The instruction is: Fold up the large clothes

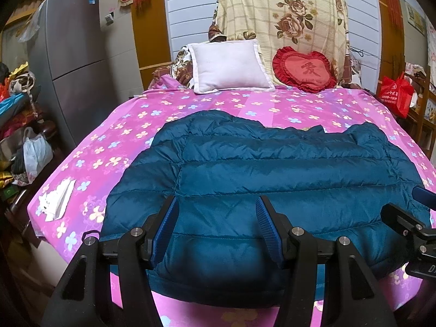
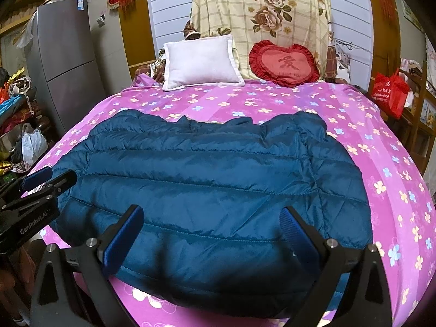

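The jacket [image 1: 272,179] lies spread flat on the bed [image 1: 109,141], back up, hem at the near edge and collar toward the pillow [image 1: 229,65]; so it points away from the camera, while its long axis, with the sleeves seemingly bunched at the shoulders, runs side to side across the bed; the left gripper [image 1: 216,226] hovers over the hem with its fingers apart and nothing between them; the right gripper [image 2: 212,234] likewise, open and empty; I judge the garment laid out but with no fold visible in the body; a fold would call for gripping an edge, though which one the frames do not settle.
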